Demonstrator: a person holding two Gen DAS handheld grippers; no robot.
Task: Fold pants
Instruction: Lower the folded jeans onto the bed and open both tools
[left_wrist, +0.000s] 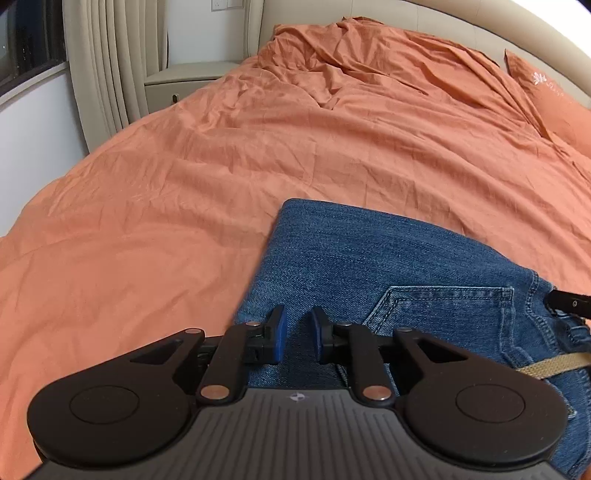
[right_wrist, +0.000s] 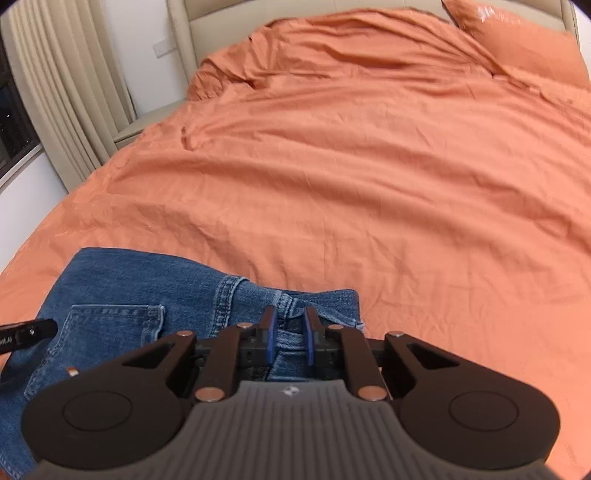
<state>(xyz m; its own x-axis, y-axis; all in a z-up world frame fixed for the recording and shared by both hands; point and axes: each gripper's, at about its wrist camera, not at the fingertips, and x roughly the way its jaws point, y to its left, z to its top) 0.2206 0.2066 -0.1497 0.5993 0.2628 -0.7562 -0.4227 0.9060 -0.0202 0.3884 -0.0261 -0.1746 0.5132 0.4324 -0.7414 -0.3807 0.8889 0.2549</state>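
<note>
Where left view hides them, hems (right_wrist: 317, 306) between right claw (right_wrist: 290, 332).

The left gripper (left_wrist: 297, 334) is showing a black frame with two round, disc-shaped housings, a grey ribbed plate between them bearing a small round emblem, and copper-coloured rivets on its linkage bars. Its fingers (left_wrist: 277, 332) are wearing blue pads. The right gripper (right_wrist: 289, 338) is looking the same: black arms, grey ribbed plate, copper rivets, blue-padded fingers (right_wrist: 269, 334).
</note>
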